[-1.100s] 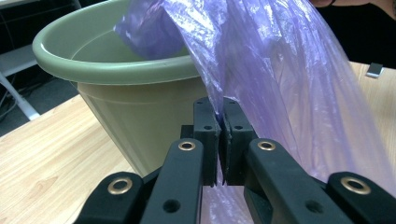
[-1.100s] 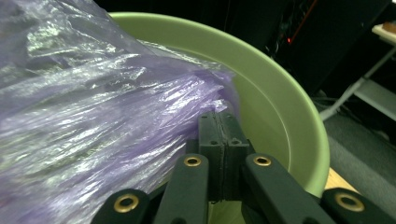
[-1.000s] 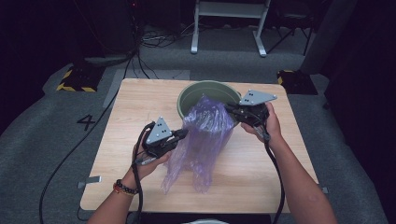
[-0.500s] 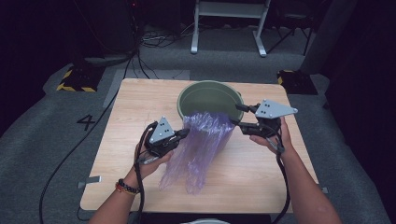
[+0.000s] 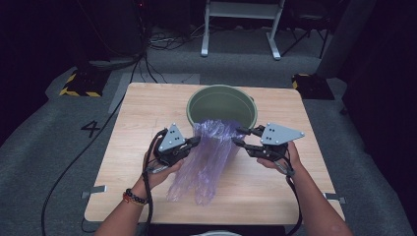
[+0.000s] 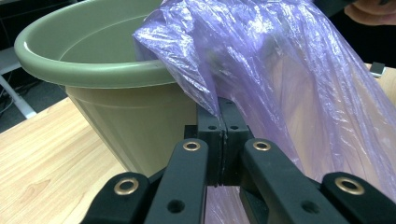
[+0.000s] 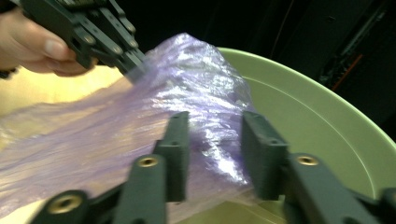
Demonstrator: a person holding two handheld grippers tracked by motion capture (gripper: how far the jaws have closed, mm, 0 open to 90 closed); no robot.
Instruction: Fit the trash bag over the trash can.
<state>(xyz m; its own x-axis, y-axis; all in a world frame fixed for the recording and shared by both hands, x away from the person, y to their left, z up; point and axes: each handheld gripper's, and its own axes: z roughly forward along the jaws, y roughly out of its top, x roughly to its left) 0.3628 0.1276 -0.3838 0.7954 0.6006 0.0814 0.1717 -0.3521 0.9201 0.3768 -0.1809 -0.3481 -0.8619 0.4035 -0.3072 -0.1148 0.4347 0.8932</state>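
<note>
- Lining of the green bucket (image 5: pixel 222 104) with the purple plastic bag (image 5: pixel 206 157) looks barely begun, judging from how things lie.
- Bag position: its top edge is draped against the near rim of the bucket, with a little of the film lapping over that rim, while most of its length trails down toward the person across the worktop (image 5: pixel 137 128). The high view shows the lower end lying flat and crumpled on the wood.
- Left claw (image 6: pixel 223 122): its jaws are pressed together with a fold of the bag's film pinched between them, right beside the bucket's outer wall. In the high view this left claw (image 5: pixel 193 142) sits at the bag's left edge.
- Right claw (image 7: pixel 212 144): its jaws stand apart with a clear gap, and nothing is gripped. The bag's bunched top lies just beyond and between them, at the bucket's rim. In the high view the right claw (image 5: pixel 241 137) hovers at the bag's right edge.
- Done so far: one side of the bag's mouth is secured, and the bag has been brought up to the bucket.
- Left to do, as I judge it: the right claw must take hold of the opposite edge, the mouth must be spread open, the body of the bag lowered into the bucket, and the rim of film folded over the bucket's lip all round.
- Whether the bag's mouth is already open I cannot tell; the film looks collapsed on itself.
</note>
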